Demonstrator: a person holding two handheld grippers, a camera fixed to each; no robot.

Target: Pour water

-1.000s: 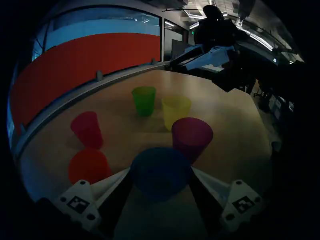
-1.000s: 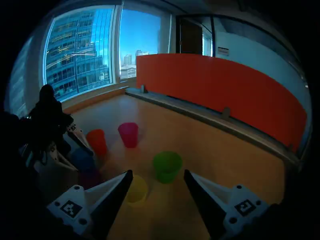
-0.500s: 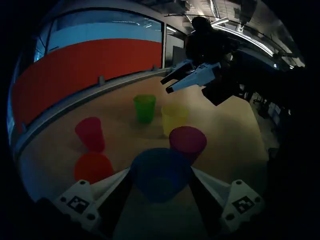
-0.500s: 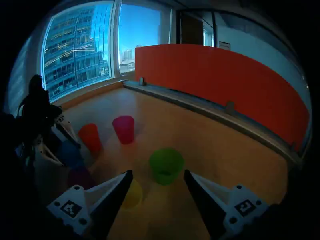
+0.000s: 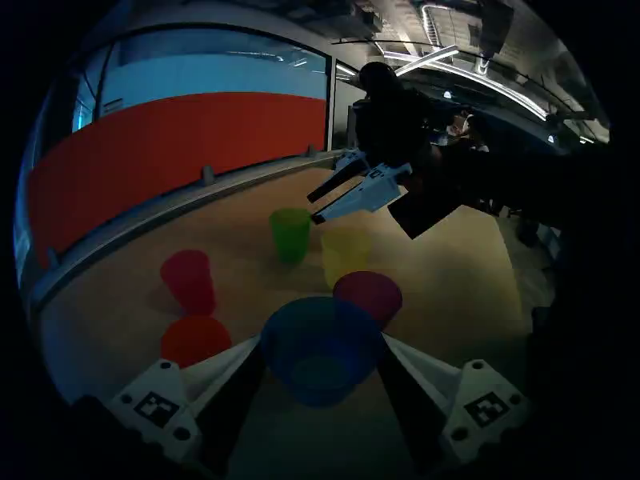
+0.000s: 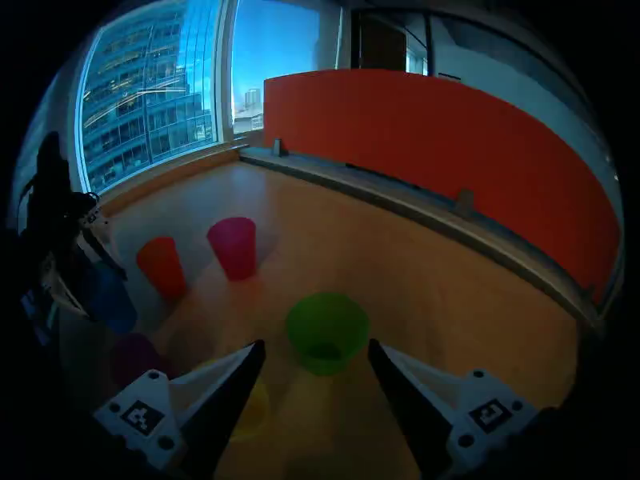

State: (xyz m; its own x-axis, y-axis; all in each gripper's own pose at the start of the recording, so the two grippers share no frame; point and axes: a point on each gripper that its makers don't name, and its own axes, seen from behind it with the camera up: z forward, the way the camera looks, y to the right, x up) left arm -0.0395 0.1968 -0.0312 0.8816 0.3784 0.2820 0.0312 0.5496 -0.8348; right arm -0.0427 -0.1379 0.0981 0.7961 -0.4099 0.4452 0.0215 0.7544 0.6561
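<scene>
Above green cup (image 6: 326, 332), right gripper (image 6: 314, 346), jaws apart; left gripper (image 5: 320, 339) seemingly clamped on blue cup (image 5: 320, 366)

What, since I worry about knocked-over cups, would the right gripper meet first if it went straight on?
Probably the green cup, standing upright on the table straight ahead, centred between the right gripper's open fingers. Nothing shows nearer in that line, though depth is hard to judge.

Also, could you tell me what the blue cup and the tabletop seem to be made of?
Blue cup: probably plastic, translucent with a soft sheen; its base shows lighter through the wall.
Tabletop: looks like wood or wood-look laminate, smooth and semi-matte, warm tan with pale glare toward the window.
</scene>
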